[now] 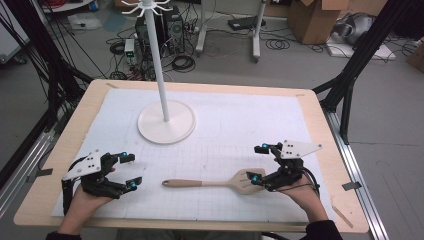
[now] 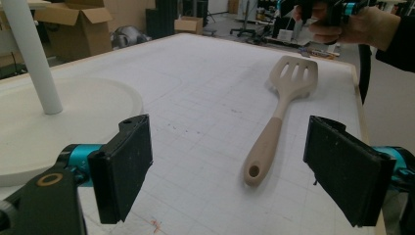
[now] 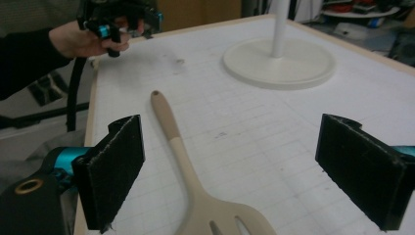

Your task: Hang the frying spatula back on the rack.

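No legible text

No word, label, brand or number can be read on the spatula [image 1: 215, 182], the worktop [image 1: 320, 125] or the cardboard boxes [image 1: 312, 20].

Left gripper [image 1: 128, 171] low over the table [image 1: 60, 150] near its front left corner, jaws wide apart, right gripper [image 1: 258, 163] near the table's front right, jaws wide apart, both hand-held

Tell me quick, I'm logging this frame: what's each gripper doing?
Left gripper: open, holding nothing, left of the spatula.
Right gripper: open, holding nothing, by the spatula's slotted end.
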Demonstrator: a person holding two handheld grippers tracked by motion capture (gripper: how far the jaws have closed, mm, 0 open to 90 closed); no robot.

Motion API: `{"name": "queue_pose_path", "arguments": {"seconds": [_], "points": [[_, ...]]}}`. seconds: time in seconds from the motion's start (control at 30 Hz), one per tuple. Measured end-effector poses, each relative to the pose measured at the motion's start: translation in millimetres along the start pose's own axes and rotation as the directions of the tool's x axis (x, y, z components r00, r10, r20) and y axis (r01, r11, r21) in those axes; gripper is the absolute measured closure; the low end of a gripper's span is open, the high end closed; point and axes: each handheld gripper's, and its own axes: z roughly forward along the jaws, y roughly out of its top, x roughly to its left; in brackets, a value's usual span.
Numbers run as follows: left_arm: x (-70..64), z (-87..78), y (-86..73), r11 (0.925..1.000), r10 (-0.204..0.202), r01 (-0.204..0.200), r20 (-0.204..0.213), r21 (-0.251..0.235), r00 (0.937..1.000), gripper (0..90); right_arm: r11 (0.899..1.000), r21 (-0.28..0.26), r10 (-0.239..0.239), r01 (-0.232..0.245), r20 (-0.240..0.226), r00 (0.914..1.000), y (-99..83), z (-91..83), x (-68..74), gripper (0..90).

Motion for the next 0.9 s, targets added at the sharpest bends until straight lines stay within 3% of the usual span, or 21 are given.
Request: {"name": "queue_pose_path", "arguments": {"seconds": [0.23,0.43,0.6,0.7,0.9], "points": [[0.4,-0.6,-0.2,1.0,-0.006,0.006,0.007,-0.004,1.0,18.6,0.998,0.055,-0.022,0.024,-0.055,0.9983,8.9,23.3,3.3,10.1],[0.0,0.6,-0.8,1.0,-0.008,0.008,0.017,-0.001,0.9998,18.6,0.99,0.134,-0.03,0.043,-0.101,0.9944,13.9,49.0,5.7,12.6],[-0.4,2.1,-1.4,1.0,-0.005,0.004,0.025,0.009,0.9997,18.6,0.976,0.206,-0.041,0.068,-0.134,0.9902,15.6,67.4,8.0,15.2],[-0.9,2.8,-1.7,0.9999,-0.007,0.007,0.028,0.011,0.9996,18.7,0.957,0.277,-0.053,0.09,-0.139,0.9889,13.8,79.3,8.7,16.1],[-0.8,4.0,-2.3,0.9999,-0.007,0.006,0.033,0.016,0.9994,18.7,0.94,0.326,-0.058,0.1,-0.137,0.9889,11.5,85.3,7.6,18.8]]}}
